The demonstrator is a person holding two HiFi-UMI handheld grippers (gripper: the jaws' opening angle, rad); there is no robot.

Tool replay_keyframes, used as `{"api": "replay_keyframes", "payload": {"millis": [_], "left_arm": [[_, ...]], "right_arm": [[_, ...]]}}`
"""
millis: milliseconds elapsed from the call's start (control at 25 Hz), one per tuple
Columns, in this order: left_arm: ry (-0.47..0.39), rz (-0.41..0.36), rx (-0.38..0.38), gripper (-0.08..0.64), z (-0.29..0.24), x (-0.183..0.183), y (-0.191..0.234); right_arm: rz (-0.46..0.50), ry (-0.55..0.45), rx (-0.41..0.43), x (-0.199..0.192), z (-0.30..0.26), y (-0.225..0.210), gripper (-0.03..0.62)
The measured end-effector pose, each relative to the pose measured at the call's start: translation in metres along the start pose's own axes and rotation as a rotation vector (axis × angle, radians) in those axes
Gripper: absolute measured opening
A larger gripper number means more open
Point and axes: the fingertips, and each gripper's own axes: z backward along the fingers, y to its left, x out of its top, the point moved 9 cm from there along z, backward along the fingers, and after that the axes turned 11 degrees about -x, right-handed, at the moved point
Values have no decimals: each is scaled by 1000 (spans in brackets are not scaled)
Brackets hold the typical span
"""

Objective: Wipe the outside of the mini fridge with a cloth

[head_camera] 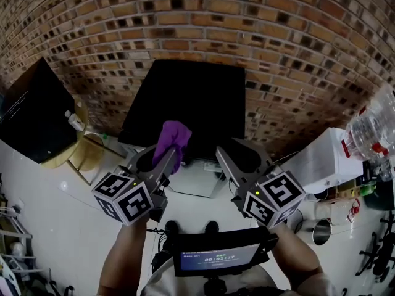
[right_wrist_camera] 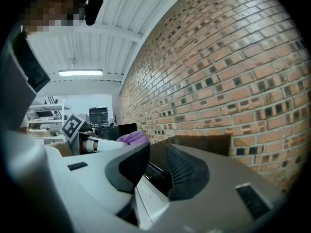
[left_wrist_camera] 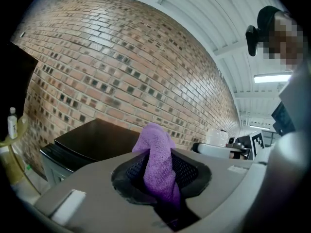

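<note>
One fridge (head_camera: 185,97), black top. One purple cloth (left_wrist_camera: 156,154) clamped in left gripper (head_camera: 163,159). Right gripper (right_wrist_camera: 158,166): jaws apart, empty.

Bunched purple cloth (left_wrist_camera: 158,161) stands upright near black-topped mini fridge (head_camera: 185,97)

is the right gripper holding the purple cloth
No, the left gripper clamps the purple cloth; the right gripper has open, empty jaws.
</note>
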Motion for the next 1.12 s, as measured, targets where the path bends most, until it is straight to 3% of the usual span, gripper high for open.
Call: {"api": "replay_keyframes", "payload": {"millis": [280, 720, 800, 1120], "left_arm": [[-2, -1, -63, 83, 21, 11, 20], [36, 37, -239, 83, 70, 18, 53], [42, 42, -251, 83, 74, 16, 56], [27, 67, -261, 83, 70, 13, 51]], "right_arm": [[-23, -28, -123, -2, -3, 24, 98], [-16, -75, -327, -11, -5, 88, 84], [-27, -83, -359, -14, -4, 94, 52], [-2, -55, -357, -11, -5, 88, 25]]}}
